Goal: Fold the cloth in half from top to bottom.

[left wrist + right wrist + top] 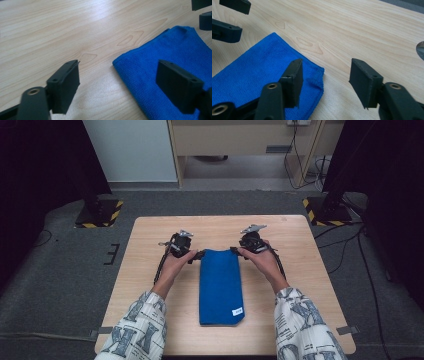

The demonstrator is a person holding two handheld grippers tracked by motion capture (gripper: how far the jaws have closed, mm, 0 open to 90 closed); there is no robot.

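Observation:
A blue cloth (220,285), folded into a long strip with a small white label (238,310) near its front right corner, lies flat in the middle of the wooden table (300,235). My left gripper (197,255) is at the cloth's far left corner, open. In the left gripper view (120,70) one jaw is over bare wood and the other over the cloth (150,57). My right gripper (235,251) is at the far right corner, also open. In the right gripper view (327,71) its jaws straddle the cloth's (257,67) corner. No pad presses on the fabric.
Bare wood surrounds the cloth on all sides. Beyond the table's far edge are grey carpet, two black stands on yellow-striped bases (99,213) (325,211), loose cables (350,245) at the right and a wooden cabinet (240,140) at the back.

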